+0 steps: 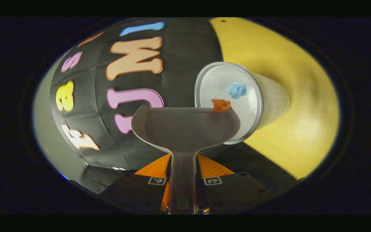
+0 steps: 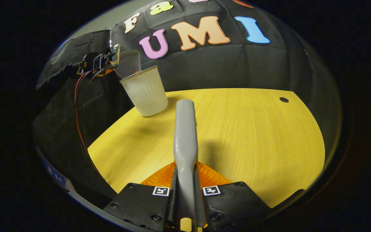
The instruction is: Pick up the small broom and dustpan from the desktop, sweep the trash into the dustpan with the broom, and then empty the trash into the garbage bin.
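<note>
Yellow wood-grain desktop [image 2: 237, 135] spreads across the middle of the right gripper view, with the black cloth wall behind it. At the bottom centre of that view the right gripper [image 2: 185, 180] has both fingers clamped on the grey handle of the small broom [image 2: 185, 129], which runs up the frame toward the translucent white garbage bin [image 2: 145, 91] standing at the upper left. Just above the bin's rim, the left gripper [image 2: 100, 62] (small and far off, at the upper left) tips the dustpan [image 2: 128, 62] over it.

At the bottom of the left gripper view the jaws are closed on the dustpan's stem. An orange scrap [image 1: 221, 105] sits at the pan's far lip, right of centre, and a blue scrap [image 1: 237, 90] lies inside the bin.
</note>
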A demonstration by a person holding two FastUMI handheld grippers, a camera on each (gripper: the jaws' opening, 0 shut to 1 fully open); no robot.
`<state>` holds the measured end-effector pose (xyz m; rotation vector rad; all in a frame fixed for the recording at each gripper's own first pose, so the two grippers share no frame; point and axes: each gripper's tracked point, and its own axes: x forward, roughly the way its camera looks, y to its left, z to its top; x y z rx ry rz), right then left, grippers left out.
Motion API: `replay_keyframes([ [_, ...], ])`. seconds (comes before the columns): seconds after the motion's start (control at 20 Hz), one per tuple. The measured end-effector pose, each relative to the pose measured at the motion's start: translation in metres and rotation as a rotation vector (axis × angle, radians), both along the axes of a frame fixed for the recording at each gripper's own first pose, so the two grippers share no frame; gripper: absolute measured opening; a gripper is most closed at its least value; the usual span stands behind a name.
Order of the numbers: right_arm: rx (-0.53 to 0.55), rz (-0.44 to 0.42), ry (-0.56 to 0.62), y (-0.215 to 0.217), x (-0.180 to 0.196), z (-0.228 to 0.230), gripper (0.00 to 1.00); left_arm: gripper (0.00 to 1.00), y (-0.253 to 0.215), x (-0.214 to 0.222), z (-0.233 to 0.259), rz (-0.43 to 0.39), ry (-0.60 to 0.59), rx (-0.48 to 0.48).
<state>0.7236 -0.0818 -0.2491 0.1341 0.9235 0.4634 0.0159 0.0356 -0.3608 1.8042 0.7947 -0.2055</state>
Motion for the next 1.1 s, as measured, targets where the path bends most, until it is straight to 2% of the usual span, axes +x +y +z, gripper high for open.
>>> replay_keyframes([
  [0.05, 0.0, 0.002, -0.001, -0.001, 0.0, 0.001, 0.22, 0.28, -0.003, 0.002, 0.003, -0.046, 0.006, 0.031],
  [0.1, -0.001, 0.005, -0.004, -0.001, 0.001, 0.0, 0.22, 0.28, -0.001, 0.0, 0.002, -0.019, -0.003, -0.01],
  [0.2, 0.0, 0.004, -0.004, -0.002, 0.001, 0.001, 0.22, 0.27, -0.006, -0.008, -0.006, 0.125, -0.074, -0.221],
  [0.35, 0.011, -0.004, -0.009, -0.004, 0.002, 0.005, 0.22, 0.27, -0.029, -0.027, -0.004, 0.351, -0.251, -0.608],
  [0.4, 0.01, -0.013, -0.017, -0.006, 0.005, 0.008, 0.22, 0.29, -0.042, -0.031, 0.003, 0.393, -0.303, -0.733],
  [0.5, 0.021, -0.044, -0.036, -0.014, 0.014, 0.016, 0.22, 0.27, -0.073, -0.043, 0.004, 0.45, -0.35, -0.901],
  [0.6, 0.02, -0.081, -0.058, -0.024, 0.025, 0.022, 0.22, 0.29, -0.108, -0.058, 0.003, 0.497, -0.365, -1.055],
  [0.75, -0.058, -0.136, -0.099, -0.043, 0.035, 0.024, 0.22, 0.27, -0.182, -0.098, -0.006, 0.528, -0.387, -1.294],
  [0.8, -0.089, -0.147, -0.114, -0.047, 0.038, 0.026, 0.22, 0.25, -0.205, -0.107, -0.01, 0.535, -0.384, -1.343],
  [0.9, -0.131, -0.167, -0.132, -0.054, 0.04, 0.032, 0.22, 0.29, -0.236, -0.125, -0.029, 0.568, -0.359, -1.388],
  [0.95, -0.143, -0.177, -0.138, -0.059, 0.041, 0.034, 0.22, 0.26, -0.248, -0.135, -0.042, 0.586, -0.344, -1.403],
  [1.1, -0.195, -0.199, -0.147, -0.069, 0.041, 0.032, 0.22, 0.27, -0.268, -0.171, -0.07, 0.659, -0.328, -1.426],
])
